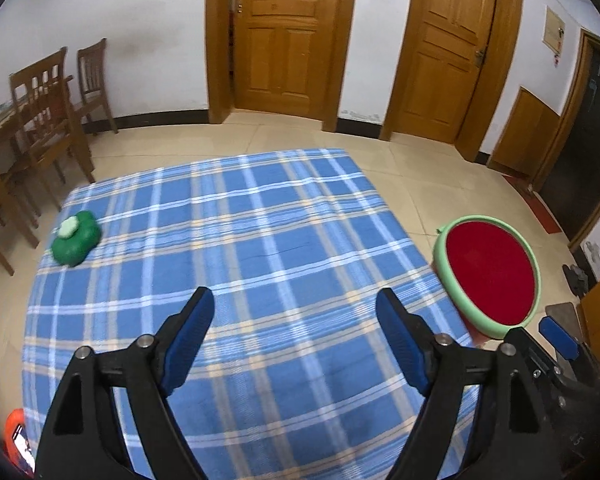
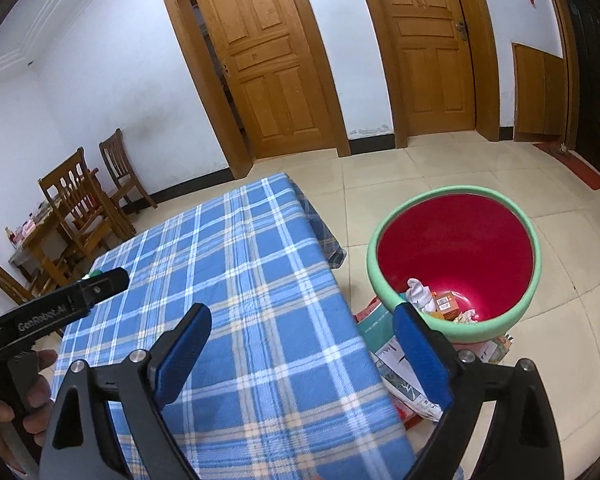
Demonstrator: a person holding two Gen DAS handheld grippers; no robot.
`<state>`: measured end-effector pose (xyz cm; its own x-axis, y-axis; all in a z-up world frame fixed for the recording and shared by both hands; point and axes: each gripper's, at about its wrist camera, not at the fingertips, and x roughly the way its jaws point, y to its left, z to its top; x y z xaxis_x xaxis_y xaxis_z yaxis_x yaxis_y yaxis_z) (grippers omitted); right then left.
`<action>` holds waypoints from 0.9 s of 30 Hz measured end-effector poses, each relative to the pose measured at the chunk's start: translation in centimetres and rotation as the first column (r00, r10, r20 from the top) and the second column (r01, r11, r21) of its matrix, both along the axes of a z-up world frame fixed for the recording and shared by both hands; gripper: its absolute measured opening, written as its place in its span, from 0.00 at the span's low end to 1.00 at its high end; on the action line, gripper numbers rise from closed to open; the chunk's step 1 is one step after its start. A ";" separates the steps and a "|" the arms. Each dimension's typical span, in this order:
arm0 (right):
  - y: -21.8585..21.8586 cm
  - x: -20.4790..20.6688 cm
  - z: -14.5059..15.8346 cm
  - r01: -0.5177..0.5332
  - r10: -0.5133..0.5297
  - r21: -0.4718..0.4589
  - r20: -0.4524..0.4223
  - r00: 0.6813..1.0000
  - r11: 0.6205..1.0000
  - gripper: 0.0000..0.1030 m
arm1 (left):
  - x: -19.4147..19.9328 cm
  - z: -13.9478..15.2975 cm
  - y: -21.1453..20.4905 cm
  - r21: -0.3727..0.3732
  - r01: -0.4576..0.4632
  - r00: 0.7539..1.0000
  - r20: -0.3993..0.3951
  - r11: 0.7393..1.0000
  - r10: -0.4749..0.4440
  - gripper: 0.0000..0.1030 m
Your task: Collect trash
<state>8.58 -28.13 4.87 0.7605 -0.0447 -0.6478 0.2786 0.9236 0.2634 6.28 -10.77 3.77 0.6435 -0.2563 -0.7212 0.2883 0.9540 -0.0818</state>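
Observation:
A table with a blue plaid cloth (image 1: 236, 264) fills the left wrist view; it also shows in the right wrist view (image 2: 240, 280). A green container with a white lid (image 1: 76, 238) sits at the cloth's far left edge. A bin with a green rim and red inside (image 1: 488, 276) stands on the floor to the right of the table. In the right wrist view the bin (image 2: 456, 256) holds crumpled paper and small boxes (image 2: 440, 300). My left gripper (image 1: 296, 328) is open and empty above the cloth. My right gripper (image 2: 300, 344) is open and empty over the table's right edge, near the bin.
Papers and packets (image 2: 404, 384) lie on the floor under the bin. Wooden chairs and a table (image 1: 44, 120) stand at the left wall. Two wooden doors (image 1: 284, 36) are at the back. The floor is beige tile (image 2: 480, 168).

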 end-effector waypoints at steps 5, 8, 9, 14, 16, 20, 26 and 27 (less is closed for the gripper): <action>1.2 -0.3 0.1 -0.008 0.008 -0.020 0.010 1.000 1.000 0.93 | -0.9 -0.5 1.7 0.010 -0.030 1.000 0.002 1.000 0.030 0.83; 1.8 -0.3 0.2 -0.018 0.018 -0.025 0.015 1.000 1.000 0.93 | -1.4 -0.8 2.4 0.014 -0.049 0.999 0.001 0.999 0.049 0.83; 2.0 -0.3 0.2 -0.020 0.020 -0.025 0.014 1.000 1.000 0.93 | -1.6 -1.0 2.7 0.017 -0.063 0.998 0.001 0.998 0.063 0.83; 2.7 -0.3 -0.1 -0.030 0.031 -0.024 0.004 1.000 0.999 0.93 | -2.1 -1.7 3.5 0.022 -0.091 0.996 -0.012 0.996 0.091 0.83; 2.9 -0.2 -0.2 -0.035 0.035 -0.024 0.000 0.999 0.999 0.93 | -2.1 -2.0 3.7 0.027 -0.101 0.995 -0.017 0.995 0.101 0.83; 3.2 -0.1 -0.5 -0.043 0.043 -0.022 -0.010 0.999 0.999 0.93 | -2.2 -2.3 4.1 0.042 -0.119 0.993 -0.015 0.992 0.120 0.83; 3.2 0.0 -0.8 -0.047 0.047 -0.016 -0.023 0.999 0.999 0.93 | -2.1 -2.6 4.6 0.043 -0.138 0.990 -0.016 0.990 0.139 0.83; 3.2 0.1 -0.8 -0.048 0.047 -0.015 -0.025 0.999 0.999 0.93 | -2.1 -2.6 4.6 0.043 -0.140 0.990 -0.016 0.989 0.141 0.83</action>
<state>8.63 -24.89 4.03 0.7461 -0.0190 -0.6655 0.2403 0.9399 0.2426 4.17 -6.19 1.13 0.6572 -0.1336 -0.7418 0.1500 0.9877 -0.0450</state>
